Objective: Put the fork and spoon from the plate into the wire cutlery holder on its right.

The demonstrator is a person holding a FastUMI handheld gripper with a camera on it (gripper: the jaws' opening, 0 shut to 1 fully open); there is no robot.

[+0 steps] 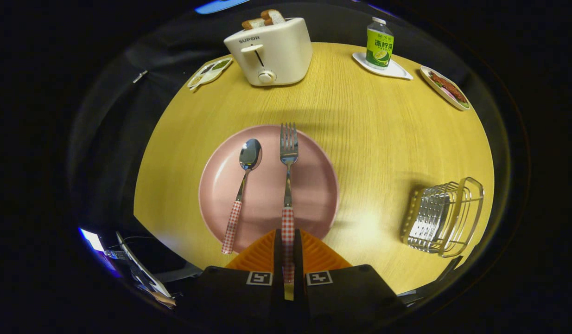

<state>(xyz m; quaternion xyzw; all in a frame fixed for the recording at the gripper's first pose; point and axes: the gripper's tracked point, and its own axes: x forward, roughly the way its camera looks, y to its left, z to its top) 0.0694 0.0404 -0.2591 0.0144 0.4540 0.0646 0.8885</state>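
A pink plate lies in the middle of the round wooden table. On it lie a spoon and a fork, side by side, both with red-checked handles pointing toward me. My gripper is at the plate's near rim, and its two fingers are closed tight on the fork's handle. The fork's tines still point away over the plate's far rim. The spoon is just left of the fingers, untouched. The wire cutlery holder stands to the right of the plate, near the table's edge.
A white toaster with bread stands at the table's far side, with a small dish to its left. A green bottle on a white coaster and a plate of food are far right. Bare wood lies between plate and holder.
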